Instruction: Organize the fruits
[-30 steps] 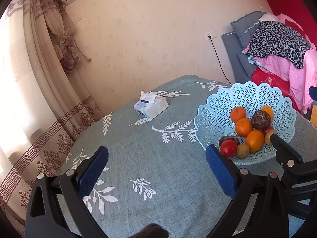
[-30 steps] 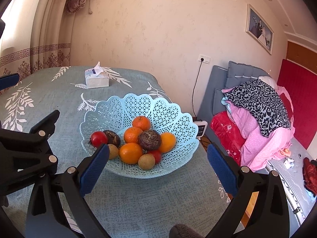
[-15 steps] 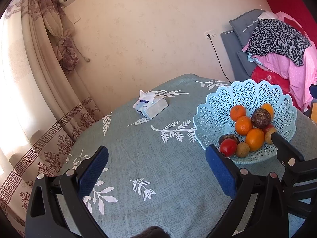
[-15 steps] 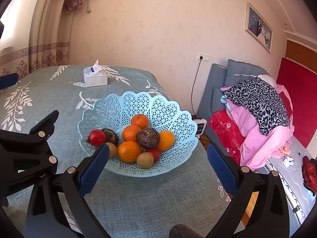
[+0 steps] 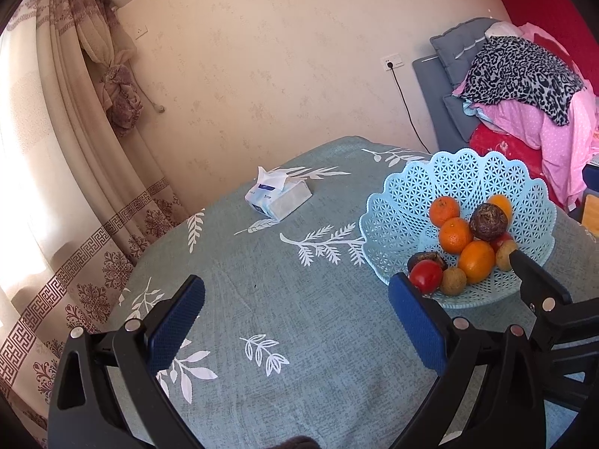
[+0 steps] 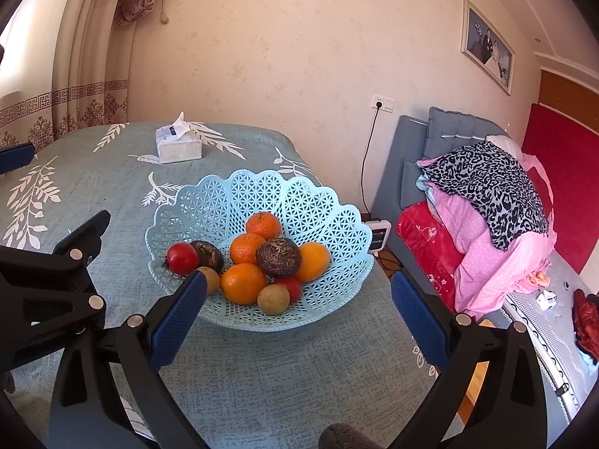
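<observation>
A light blue lattice basket (image 6: pixel 258 194) stands on a table covered with a grey-green cloth with white leaves (image 5: pixel 262 299), and all the fruits are inside it, in a small heap at the near side of the bowl. There are four orange fruits: one at the far side (image 6: pixel 263 225), one in the middle (image 6: pixel 247 249), a bigger one in front (image 6: pixel 243 283) and one at the right (image 6: pixel 313 256). A dark wrinkled round fruit (image 6: pixel 278 257) lies on top of the heap, and a second dark fruit (image 6: pixel 206 255) is at the left, just beside a red fruit (image 6: pixel 182 259) near the rim. Two tan round fruits lie at the front, one (image 6: pixel 273 299) in the middle and one (image 6: pixel 209 280) partly hidden behind a blue pad, and another red fruit (image 6: pixel 291 287) shows between them. The right gripper (image 6: pixel 299 310) is held over the near edge of the basket, its jaws spread wide and holding nothing. The left gripper (image 5: pixel 295 318) is over the bare cloth, left of the basket, its jaws also wide apart and empty. A tissue pack (image 5: pixel 279 199) lies farther away on the table, well apart from the basket. Beyond the table, at the right, a grey sofa (image 6: pixel 441 138) carries a pile of pink and leopard-patterned blankets (image 6: pixel 494 194).
</observation>
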`<state>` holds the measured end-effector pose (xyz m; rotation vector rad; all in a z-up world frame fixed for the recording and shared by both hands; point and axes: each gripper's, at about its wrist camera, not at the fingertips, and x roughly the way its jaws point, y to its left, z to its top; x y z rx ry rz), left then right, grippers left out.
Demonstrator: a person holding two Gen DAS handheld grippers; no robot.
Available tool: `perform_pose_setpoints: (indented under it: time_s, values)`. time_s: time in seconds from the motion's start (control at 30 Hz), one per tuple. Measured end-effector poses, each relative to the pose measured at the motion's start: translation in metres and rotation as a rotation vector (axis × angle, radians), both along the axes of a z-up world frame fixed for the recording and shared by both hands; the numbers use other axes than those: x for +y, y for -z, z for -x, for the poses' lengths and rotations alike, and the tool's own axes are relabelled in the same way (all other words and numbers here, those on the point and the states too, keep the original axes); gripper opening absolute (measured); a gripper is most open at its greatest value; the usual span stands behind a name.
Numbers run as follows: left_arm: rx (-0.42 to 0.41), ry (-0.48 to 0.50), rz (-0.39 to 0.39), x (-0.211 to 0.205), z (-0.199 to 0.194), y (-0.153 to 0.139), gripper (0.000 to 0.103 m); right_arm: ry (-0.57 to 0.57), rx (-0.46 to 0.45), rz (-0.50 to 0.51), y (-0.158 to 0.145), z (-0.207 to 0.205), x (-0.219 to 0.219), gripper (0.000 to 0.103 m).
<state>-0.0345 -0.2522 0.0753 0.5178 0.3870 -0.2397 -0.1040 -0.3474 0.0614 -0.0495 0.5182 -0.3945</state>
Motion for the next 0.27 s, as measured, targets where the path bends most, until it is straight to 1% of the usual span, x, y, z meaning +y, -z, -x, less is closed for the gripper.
perform_pose_setpoints:
  time_s: [0.13,0.27]
  values:
    - [0.084,-0.013,0.036,0.015,-0.005,-0.001,0.098,-0.013,-0.001,0.004,-0.002,0.001,0.005,0.100]
    - [0.118,-0.081,0.062,0.048,-0.011,0.002,0.098,-0.049,0.000,-0.003,-0.005,0.004,0.017,0.100]
